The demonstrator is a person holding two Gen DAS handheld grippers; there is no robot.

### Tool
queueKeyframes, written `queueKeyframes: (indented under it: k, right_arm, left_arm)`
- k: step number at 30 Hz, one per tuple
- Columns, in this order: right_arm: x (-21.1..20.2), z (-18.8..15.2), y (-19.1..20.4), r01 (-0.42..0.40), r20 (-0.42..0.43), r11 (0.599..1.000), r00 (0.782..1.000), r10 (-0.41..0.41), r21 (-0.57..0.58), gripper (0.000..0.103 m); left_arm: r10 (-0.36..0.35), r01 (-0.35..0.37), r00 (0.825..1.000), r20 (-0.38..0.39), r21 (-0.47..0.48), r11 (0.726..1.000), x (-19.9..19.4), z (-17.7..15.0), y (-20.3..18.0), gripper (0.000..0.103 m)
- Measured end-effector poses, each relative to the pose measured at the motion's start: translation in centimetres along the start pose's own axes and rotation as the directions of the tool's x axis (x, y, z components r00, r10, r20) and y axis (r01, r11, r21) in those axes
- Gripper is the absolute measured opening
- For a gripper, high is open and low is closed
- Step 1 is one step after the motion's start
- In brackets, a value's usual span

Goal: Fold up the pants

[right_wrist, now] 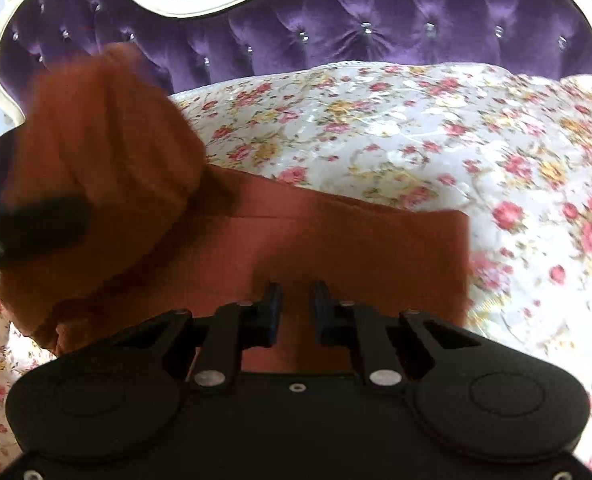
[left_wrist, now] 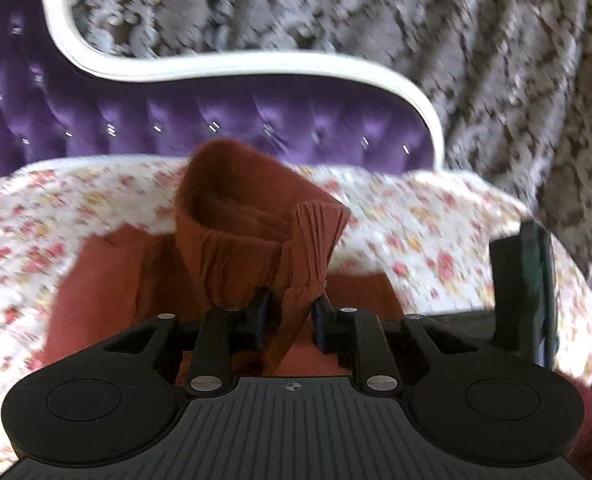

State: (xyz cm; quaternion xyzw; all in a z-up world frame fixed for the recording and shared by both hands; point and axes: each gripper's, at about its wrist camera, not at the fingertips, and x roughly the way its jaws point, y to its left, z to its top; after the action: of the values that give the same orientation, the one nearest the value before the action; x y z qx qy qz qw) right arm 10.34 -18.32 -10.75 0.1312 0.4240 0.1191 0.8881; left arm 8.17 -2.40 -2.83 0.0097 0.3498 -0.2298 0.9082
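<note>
On the floral bedspread (right_wrist: 416, 128), the pants (right_wrist: 336, 240) are lying at 6 o'clock, one ribbed end raised. The left gripper (left_wrist: 291, 312) is pinching that bunched end (left_wrist: 312, 248), jaws nearly closed on it. The right gripper (right_wrist: 298, 304) is hovering over flat cloth, jaws slightly apart, gripping nothing. The fabric is looking soft, light and limp; grasping hems or waistband edges is advisable. Only the right view is showing the flat leg's far edge; only the left is showing the pinch.
</note>
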Motion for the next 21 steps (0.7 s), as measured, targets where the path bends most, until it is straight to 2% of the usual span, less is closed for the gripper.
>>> queueKeyframes:
  k: [2, 7, 10, 11, 17, 21]
  right_arm:
    - [0.0, -0.2, -0.3, -0.013, 0.006, 1.0, 1.0, 0.013, 0.011, 0.022]
    - [0.3, 0.0, -0.4, -0.014, 0.009, 0.999, 1.0, 0.014, 0.032, 0.022]
    - [0.3, 0.2, -0.6, -0.02, 0.007, 0.999, 1.0, 0.02, 0.04, 0.021]
    - [0.2, 0.2, -0.8, -0.022, 0.006, 0.999, 1.0, 0.021, 0.048, 0.018]
    - [-1.8, -0.5, -2.7, -0.005, 0.002, 0.996, 1.0, 0.004, 0.087, 0.018]
    - [-3.2, -1.1, -4.1, 0.02, -0.001, 0.993, 1.0, -0.02, 0.114, 0.018]
  left_arm:
    - [-0.027, 0.027, 0.999, -0.019, 0.007, 1.0, -0.1, -0.6, -0.4, 0.026]
    - [-0.053, 0.054, 0.998, -0.029, 0.03, 0.998, -0.5, -1.2, -0.3, 0.027]
    - [-0.083, 0.085, 0.996, -0.035, 0.039, 0.996, -1.0, -1.7, -0.4, 0.034]
    - [-0.089, 0.09, 0.996, -0.032, 0.043, 0.995, -1.1, -1.7, -0.7, 0.034]
    - [-0.11, 0.1, 0.993, 0.045, 0.182, 0.978, -2.3, -1.9, -4.1, 0.034]
    - [-0.106, 0.092, 0.991, 0.081, 0.16, 0.983, -3.1, -1.8, -3.4, 0.034]
